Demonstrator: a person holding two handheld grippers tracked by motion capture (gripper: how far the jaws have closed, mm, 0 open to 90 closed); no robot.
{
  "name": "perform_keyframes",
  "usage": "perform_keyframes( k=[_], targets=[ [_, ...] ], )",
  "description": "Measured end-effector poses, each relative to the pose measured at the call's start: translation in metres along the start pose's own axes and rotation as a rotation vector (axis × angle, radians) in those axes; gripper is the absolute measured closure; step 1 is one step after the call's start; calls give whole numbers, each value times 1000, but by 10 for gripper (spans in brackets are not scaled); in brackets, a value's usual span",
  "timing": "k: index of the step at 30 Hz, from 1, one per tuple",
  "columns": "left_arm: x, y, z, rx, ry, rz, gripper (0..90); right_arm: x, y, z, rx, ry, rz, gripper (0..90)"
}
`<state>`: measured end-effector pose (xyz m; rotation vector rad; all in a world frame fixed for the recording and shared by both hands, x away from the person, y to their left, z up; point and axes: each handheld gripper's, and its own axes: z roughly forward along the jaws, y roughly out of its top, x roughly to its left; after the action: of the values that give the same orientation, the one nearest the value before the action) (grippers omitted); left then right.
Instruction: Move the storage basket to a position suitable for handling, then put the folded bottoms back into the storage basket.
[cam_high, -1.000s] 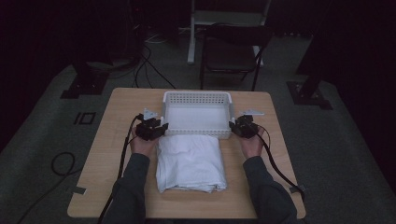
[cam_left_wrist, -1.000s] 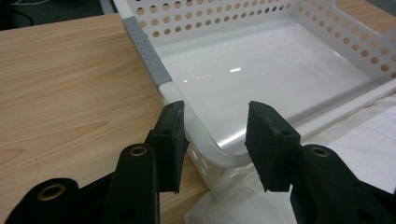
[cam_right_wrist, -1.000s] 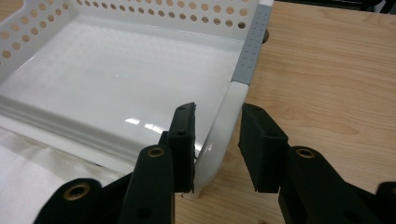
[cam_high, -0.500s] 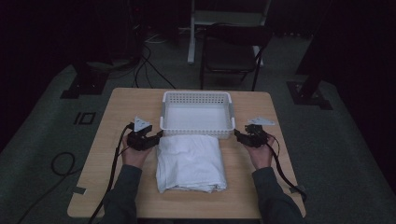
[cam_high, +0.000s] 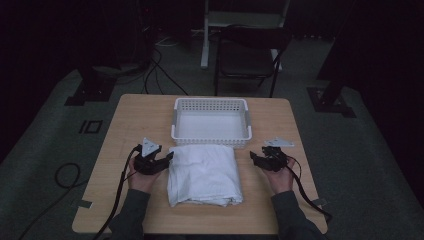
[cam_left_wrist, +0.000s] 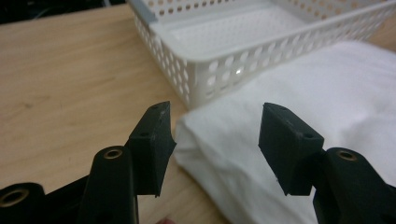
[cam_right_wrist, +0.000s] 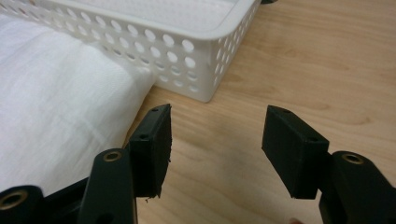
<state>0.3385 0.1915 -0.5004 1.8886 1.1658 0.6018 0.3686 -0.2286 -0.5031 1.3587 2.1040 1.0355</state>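
A folded white cloth (cam_high: 203, 173) lies on the wooden table (cam_high: 130, 120), just in front of a white perforated basket (cam_high: 210, 104) that stands empty. My left gripper (cam_high: 167, 157) is open at the cloth's left edge; in the left gripper view the cloth's corner (cam_left_wrist: 219, 135) sits between its jaws, with the basket (cam_left_wrist: 210, 79) behind. My right gripper (cam_high: 254, 156) is open a little right of the cloth. In the right gripper view bare table (cam_right_wrist: 219, 140) lies between its jaws, the cloth (cam_right_wrist: 56, 107) to the left and the basket's corner (cam_right_wrist: 205, 65) ahead.
A dark chair (cam_high: 247, 55) stands behind the table's far edge. Cables (cam_high: 165, 65) run over the floor at the left. Bare wood (cam_high: 125, 125) lies left and right of the basket.
Both hands have drawn back from the basket's near corners toward the person and now sit beside the cloth's upper edge, left and right.
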Motion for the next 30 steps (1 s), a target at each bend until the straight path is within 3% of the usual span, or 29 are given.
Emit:
perform_keyframes(
  k=[6, 13, 18, 23, 30],
  targets=[
    [-1, -5, -2, 19, -2, -18, 429, 7, -5, -2, 12, 43, 10, 401],
    [-9, -9, -3, 29, -20, -23, 389, 27, -8, -2, 27, 90, -13, 324],
    [-14, -9, -6, 31, -41, -31, 374, 36, -9, -1, 35, 101, -24, 322],
    [-20, -10, -6, 36, -17, -44, 280, 46, -10, 1, 32, 129, -34, 323],
    [-33, -11, 4, 65, -54, -40, 211, 53, -9, 1, 28, 137, -38, 324]
  ],
)
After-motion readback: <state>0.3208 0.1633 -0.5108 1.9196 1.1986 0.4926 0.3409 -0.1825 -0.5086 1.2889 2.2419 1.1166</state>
